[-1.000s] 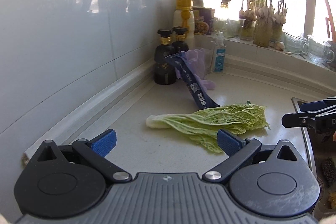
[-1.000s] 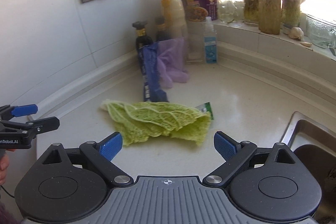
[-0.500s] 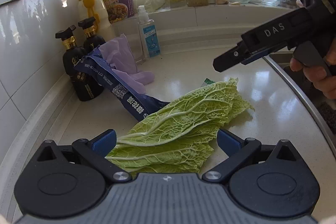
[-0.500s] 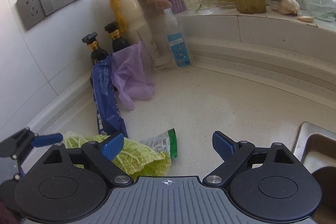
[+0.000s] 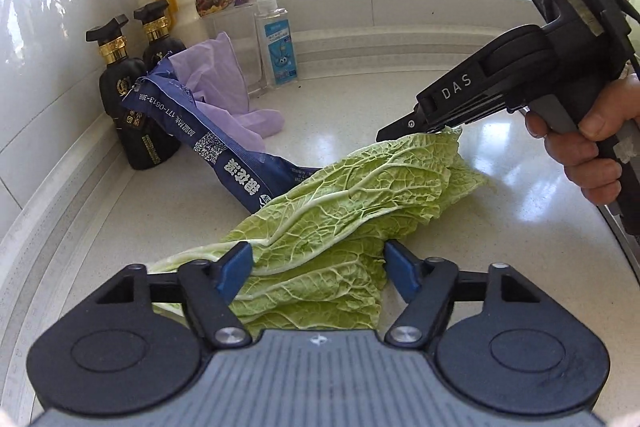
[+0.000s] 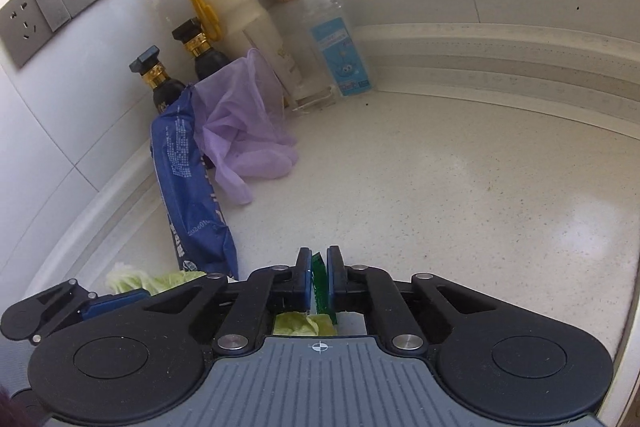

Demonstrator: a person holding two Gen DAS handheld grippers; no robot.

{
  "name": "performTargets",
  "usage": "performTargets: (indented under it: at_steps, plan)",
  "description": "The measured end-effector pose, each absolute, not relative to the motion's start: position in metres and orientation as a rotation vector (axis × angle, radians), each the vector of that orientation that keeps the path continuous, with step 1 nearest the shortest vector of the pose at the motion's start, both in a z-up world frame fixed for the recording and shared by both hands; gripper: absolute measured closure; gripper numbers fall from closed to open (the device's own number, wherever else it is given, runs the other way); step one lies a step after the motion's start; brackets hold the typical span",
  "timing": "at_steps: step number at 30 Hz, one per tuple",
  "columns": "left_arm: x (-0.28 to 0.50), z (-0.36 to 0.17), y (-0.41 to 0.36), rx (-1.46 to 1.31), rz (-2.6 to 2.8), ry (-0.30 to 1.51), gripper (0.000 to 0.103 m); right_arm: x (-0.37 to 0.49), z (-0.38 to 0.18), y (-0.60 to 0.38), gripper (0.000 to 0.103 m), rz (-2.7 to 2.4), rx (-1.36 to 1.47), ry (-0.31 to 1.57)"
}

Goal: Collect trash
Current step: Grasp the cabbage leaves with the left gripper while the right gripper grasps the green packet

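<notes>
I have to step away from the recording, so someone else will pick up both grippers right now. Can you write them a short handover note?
Right hand-held gripper: it has just closed and is shut on the green wrapper, at the far end of the cabbage leaf.
Left hand-held gripper: jaws have just been closing around the leaf's near end; the left pad touches the leaf, the right does not yet press it.
Still on the counter: the leaf, the blue packet leaning on the dark bottles, and the purple glove.
Done: wrapper gripped. Nothing lifted or binned yet.
Left: finish the grip, carry the leaf and wrapper off, then probably the packet and glove.
</notes>
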State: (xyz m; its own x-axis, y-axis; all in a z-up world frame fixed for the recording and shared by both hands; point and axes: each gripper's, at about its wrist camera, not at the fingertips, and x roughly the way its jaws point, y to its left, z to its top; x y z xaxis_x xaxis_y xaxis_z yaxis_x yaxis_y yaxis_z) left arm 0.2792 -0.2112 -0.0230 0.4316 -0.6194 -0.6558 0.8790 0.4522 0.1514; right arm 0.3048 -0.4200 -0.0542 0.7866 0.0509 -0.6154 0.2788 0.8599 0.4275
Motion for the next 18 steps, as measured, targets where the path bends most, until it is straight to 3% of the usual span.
performTargets:
  at_steps: [3,6,7,18]
  plan:
    - [0.271,-0.024,-0.214,0.544,-0.988,0.549,0.063,0.302,-0.054,-0.42,0.101,-0.139,0.555,0.657]
    - [0.263,-0.025,-0.219,0.576,-0.972,0.527,0.075,0.297,-0.053,-0.42,0.102,-0.141,0.566,0.641]
    - [0.261,-0.025,-0.219,0.584,-0.971,0.522,0.084,0.294,-0.052,-0.419,0.102,-0.144,0.567,0.637]
    - [0.243,-0.01,-0.198,0.559,-0.962,0.502,0.092,0.258,-0.041,-0.421,0.103,-0.164,0.572,0.625]
